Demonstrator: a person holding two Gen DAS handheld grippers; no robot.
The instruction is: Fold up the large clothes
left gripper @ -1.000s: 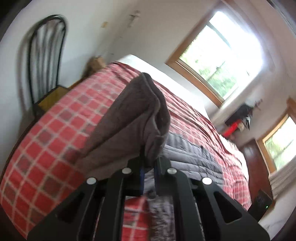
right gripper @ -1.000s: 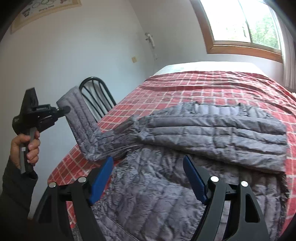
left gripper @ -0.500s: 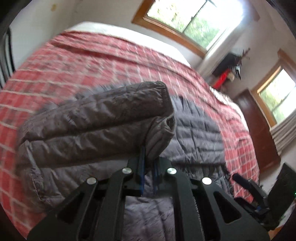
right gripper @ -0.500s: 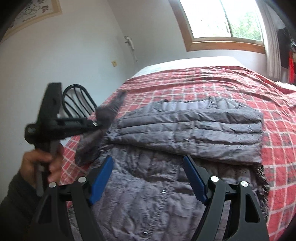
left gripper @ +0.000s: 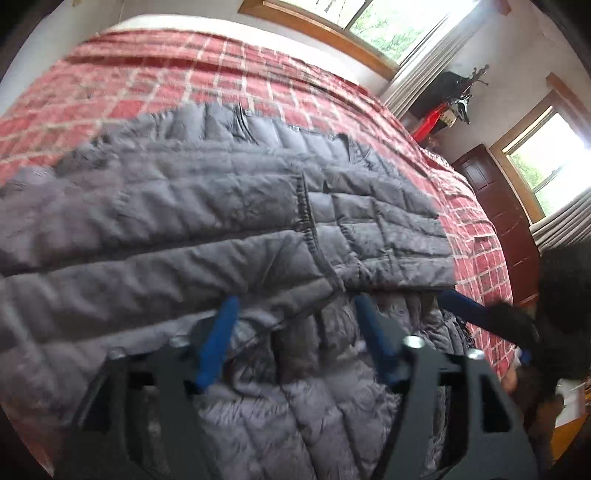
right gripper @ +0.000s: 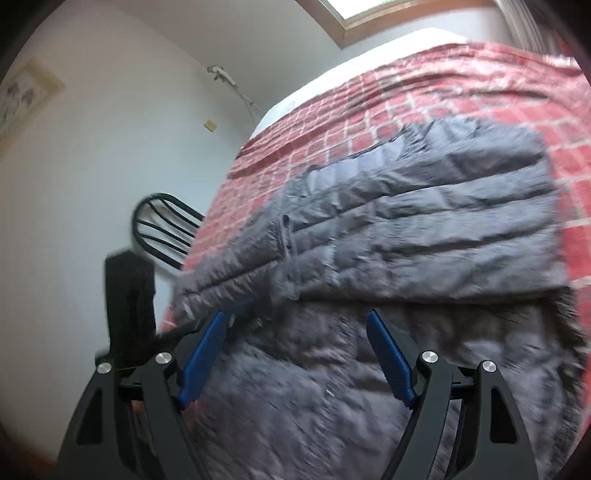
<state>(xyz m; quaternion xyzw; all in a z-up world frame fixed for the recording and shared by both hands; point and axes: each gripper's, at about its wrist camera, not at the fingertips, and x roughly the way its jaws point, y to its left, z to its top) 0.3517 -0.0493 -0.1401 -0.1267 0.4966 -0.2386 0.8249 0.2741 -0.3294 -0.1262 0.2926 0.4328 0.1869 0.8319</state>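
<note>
A grey quilted jacket (left gripper: pixel 229 206) lies spread on the red checked bed cover (left gripper: pixel 184 74). One sleeve (left gripper: pixel 166 236) is folded across its body, and its cuff ends just beyond my left gripper (left gripper: pixel 295 301). That gripper's jaws are opening and its blue pads stand apart, with only loose jacket fabric below them. My right gripper (right gripper: pixel 295 317) is open above the jacket's lower part (right gripper: pixel 332 387), holding nothing. One of its blue fingers (left gripper: pixel 465 306) shows at the jacket's right edge in the left wrist view. The left gripper's black body (right gripper: pixel 129 295) stands at the left in the right wrist view.
A black metal chair (right gripper: pixel 162 225) stands beside the bed against the white wall. Windows (left gripper: pixel 369 22) are behind the bed head. A dark wooden door (left gripper: pixel 491 199) and a shelf with red things (left gripper: pixel 436 118) are at the far right. Red bed cover shows around the jacket.
My left gripper has swung the sleeve over onto the jacket's body, come down, and opened off it. My right gripper has rolled and dropped closer to the jacket.
</note>
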